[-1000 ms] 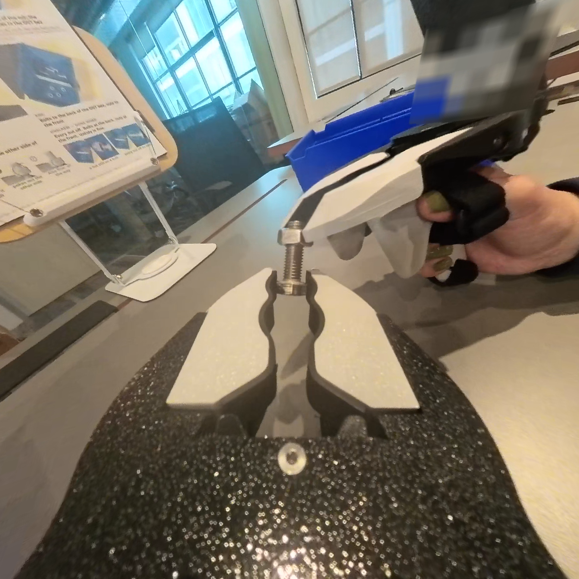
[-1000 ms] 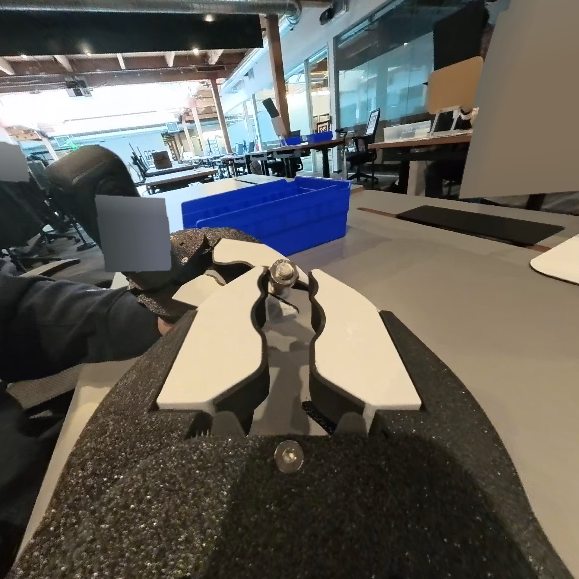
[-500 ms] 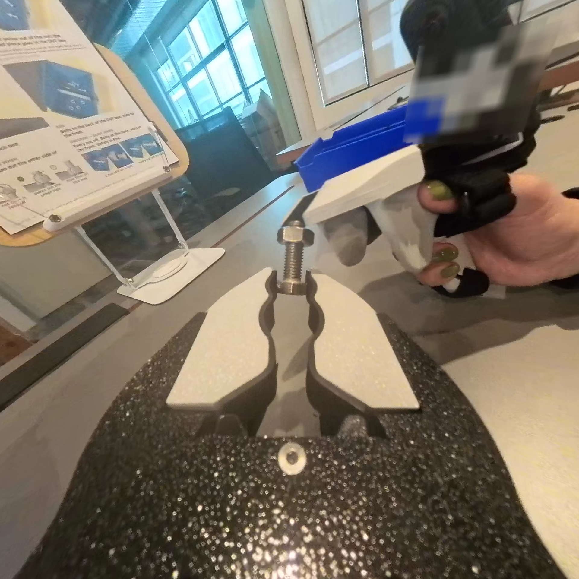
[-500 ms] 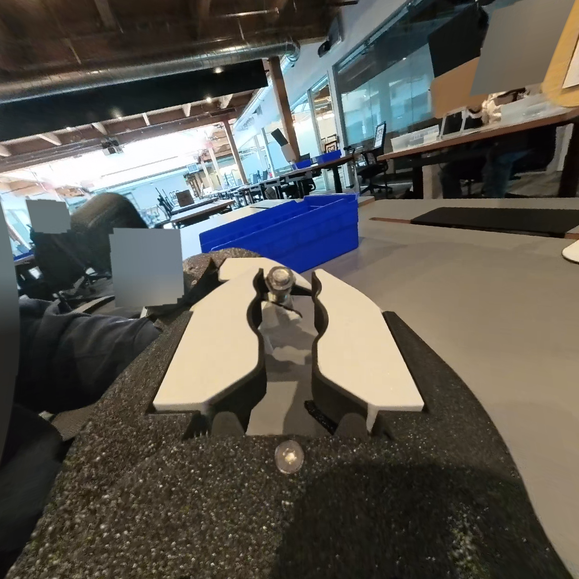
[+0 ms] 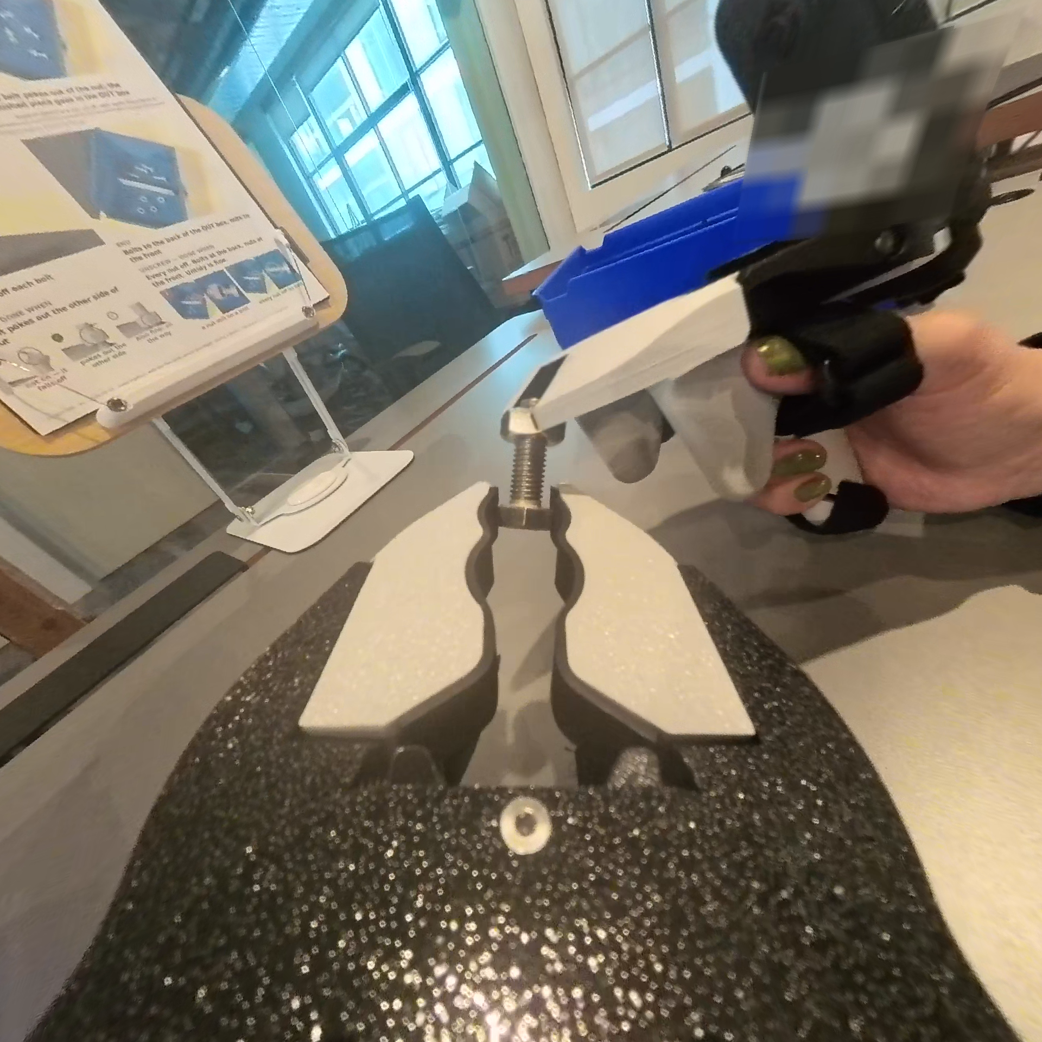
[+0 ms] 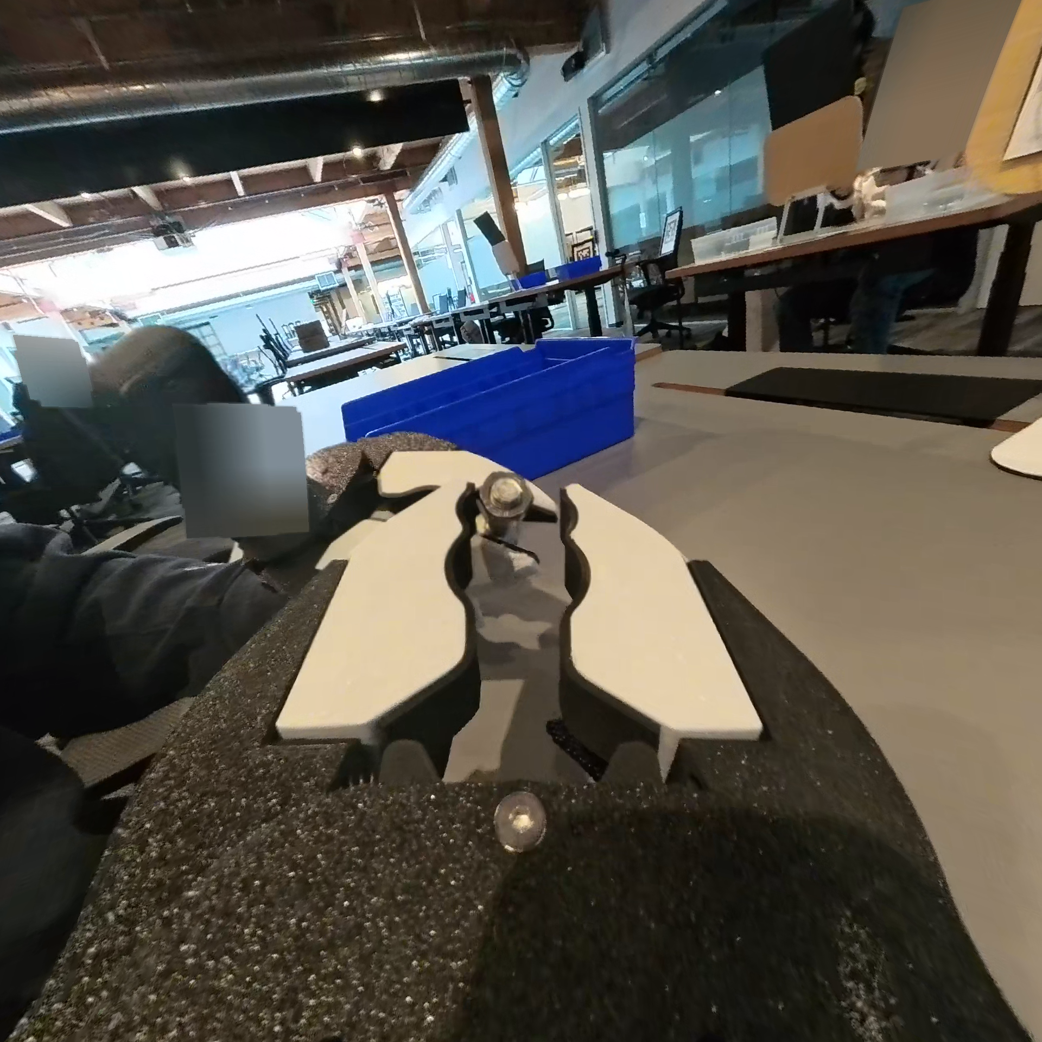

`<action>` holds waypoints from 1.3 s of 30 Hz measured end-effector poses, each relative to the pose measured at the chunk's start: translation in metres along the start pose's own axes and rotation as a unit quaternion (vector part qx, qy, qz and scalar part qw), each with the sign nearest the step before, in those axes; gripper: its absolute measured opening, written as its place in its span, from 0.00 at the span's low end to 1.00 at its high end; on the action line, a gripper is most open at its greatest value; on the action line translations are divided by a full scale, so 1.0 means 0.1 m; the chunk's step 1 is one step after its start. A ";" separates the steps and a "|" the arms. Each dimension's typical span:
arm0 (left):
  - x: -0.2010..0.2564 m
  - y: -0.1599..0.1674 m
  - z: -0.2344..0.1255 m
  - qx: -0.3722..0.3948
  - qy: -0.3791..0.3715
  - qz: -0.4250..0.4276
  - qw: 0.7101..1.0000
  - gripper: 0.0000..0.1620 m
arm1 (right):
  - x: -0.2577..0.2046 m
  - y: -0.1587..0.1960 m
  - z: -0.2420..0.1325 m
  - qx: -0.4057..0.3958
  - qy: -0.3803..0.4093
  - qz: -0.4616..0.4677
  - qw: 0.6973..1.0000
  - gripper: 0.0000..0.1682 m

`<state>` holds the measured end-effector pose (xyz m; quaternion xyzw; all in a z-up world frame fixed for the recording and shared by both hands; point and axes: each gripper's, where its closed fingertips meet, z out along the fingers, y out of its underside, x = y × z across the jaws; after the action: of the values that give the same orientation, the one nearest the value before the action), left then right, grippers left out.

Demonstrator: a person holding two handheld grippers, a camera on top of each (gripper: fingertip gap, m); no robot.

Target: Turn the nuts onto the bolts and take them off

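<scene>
My left gripper (image 5: pixel 524 516) is shut on the hex head of a steel bolt (image 5: pixel 527 471) and holds it upright above the grey table, threads up. A steel nut (image 5: pixel 519 423) sits at the top of the threads. My right gripper (image 6: pixel 510 499), held in a hand, comes in from the right in the left wrist view, with its fingertips (image 5: pixel 550 411) at the nut. In the right wrist view the nut (image 6: pixel 506 502) lies between its tips. The jaws stand narrowly apart, the left finger against the nut and a small gap on the right.
A blue bin (image 6: pixel 507 411) stands on the table behind the bolt and also shows in the left wrist view (image 5: pixel 637 282). An instruction board on a white stand (image 5: pixel 316 490) is at the far left. A black mat (image 6: pixel 879 394) lies at the far right. The grippers are tip to tip, or close to it.
The right gripper has rolled and shifted a little around the nut while staying at the bolt's top. The left gripper still holds the bolt in the same place.
</scene>
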<state>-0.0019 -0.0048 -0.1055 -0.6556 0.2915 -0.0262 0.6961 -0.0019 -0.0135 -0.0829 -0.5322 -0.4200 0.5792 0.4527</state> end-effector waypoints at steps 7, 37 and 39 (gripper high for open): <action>-0.12 -0.06 -0.06 0.022 -0.020 -0.023 0.999 0.10 | 0.10 0.03 -0.02 -0.009 0.024 0.008 1.000 0.14; -0.04 -0.05 -0.04 0.016 -0.009 -0.002 1.000 0.11 | -0.09 -0.05 -0.01 0.021 -0.040 0.012 0.999 0.19; -0.02 -0.04 -0.03 0.010 -0.003 0.003 1.000 0.11 | -0.08 -0.03 0.00 0.016 -0.039 0.016 0.999 0.20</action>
<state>-0.0033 -0.0070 -0.1014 -0.6476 0.2907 -0.0251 0.7039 -0.0013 -0.0208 -0.0779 -0.5084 -0.4191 0.6137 0.4351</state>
